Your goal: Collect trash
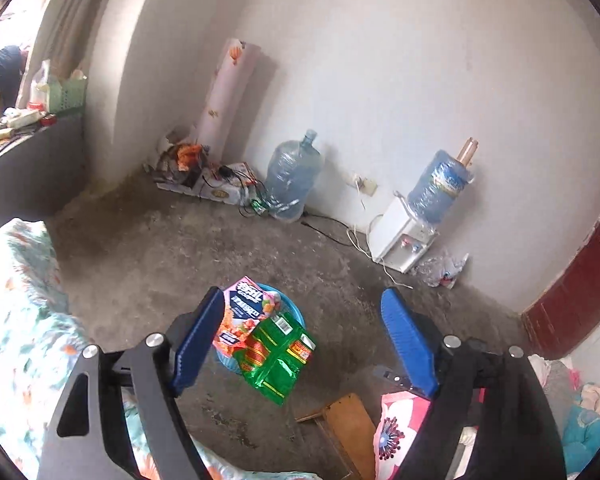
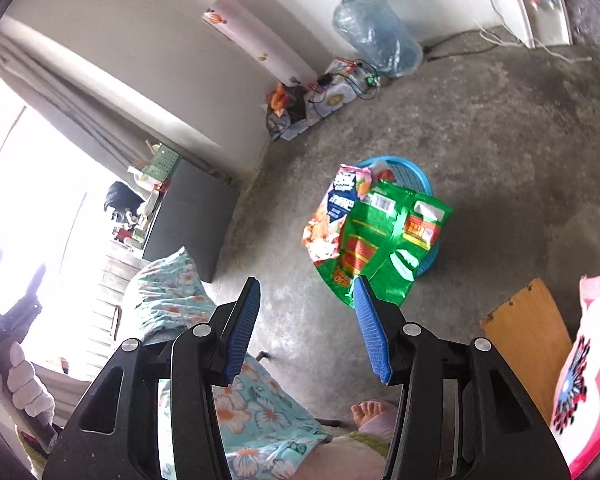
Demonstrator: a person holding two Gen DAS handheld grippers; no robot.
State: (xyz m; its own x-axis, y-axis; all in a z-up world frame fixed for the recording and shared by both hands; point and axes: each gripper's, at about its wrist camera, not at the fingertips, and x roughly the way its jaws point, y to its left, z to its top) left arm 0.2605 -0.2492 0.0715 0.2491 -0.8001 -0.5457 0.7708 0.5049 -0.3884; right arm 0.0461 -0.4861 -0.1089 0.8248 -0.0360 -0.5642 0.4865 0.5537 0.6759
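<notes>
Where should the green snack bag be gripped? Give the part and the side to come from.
Probably its free lower edge: the green bag is a flat, crinkled sheet sticking out past the blue basket toward the cameras. Come from that near side, fingers pinching across the thin edge, clear of the pink bag.

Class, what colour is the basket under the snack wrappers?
Blue basket; clearest in the right wrist view.
</notes>
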